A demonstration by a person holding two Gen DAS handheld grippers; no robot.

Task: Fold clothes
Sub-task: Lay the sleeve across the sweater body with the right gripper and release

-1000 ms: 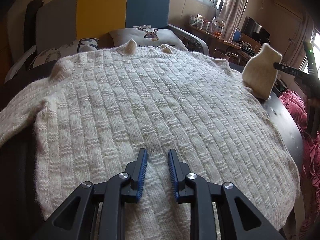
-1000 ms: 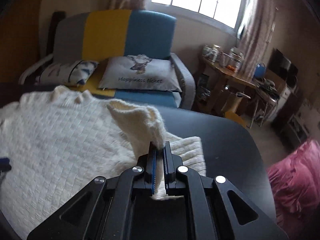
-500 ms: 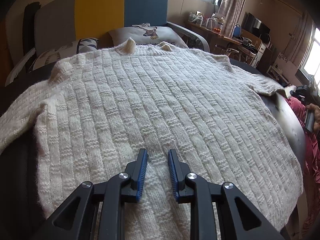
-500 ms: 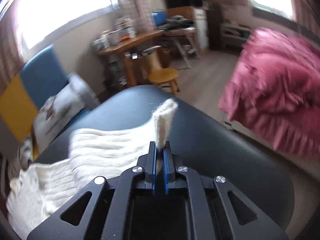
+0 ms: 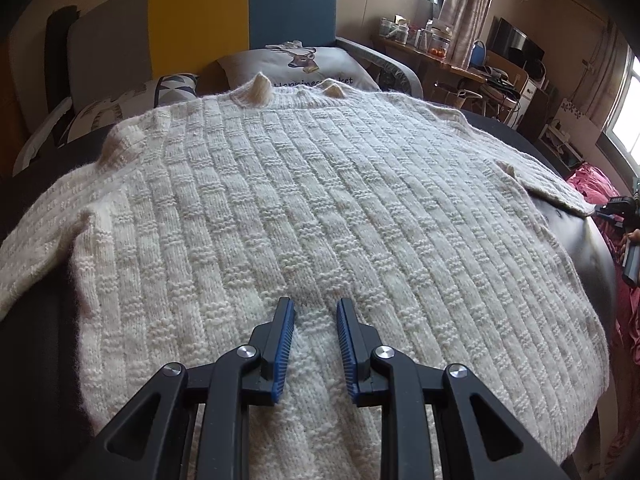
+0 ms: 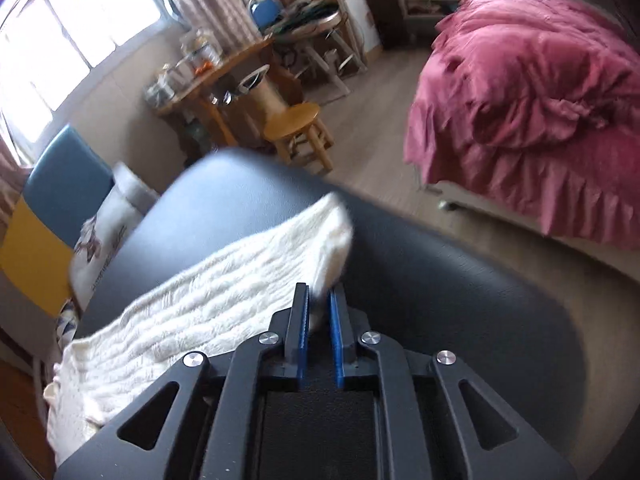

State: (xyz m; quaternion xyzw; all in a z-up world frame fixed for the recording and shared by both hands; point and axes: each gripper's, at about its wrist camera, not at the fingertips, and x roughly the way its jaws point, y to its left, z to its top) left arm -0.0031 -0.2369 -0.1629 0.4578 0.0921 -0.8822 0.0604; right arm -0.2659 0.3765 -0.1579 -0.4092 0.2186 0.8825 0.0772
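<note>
Right gripper [image 6: 318,300] jaws just parting, cream knitted sweater [image 5: 320,200] sleeve cuff [image 6: 332,236] between them at 12 o'clock; left gripper [image 5: 314,320] open, hovering. Early release could leave the cuff bunched on the black table [image 6: 440,280].

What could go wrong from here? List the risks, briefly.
1. The right gripper has just been opening its jaws with the sleeve cuff between them. The fuzzy knit may catch on the pads and get dragged when the gripper pulls away.
2. The cuff lies close to the table edge and could slide off.
3. The sweater is bunched at one shoulder, so folding now would likely trap that lump.
</note>
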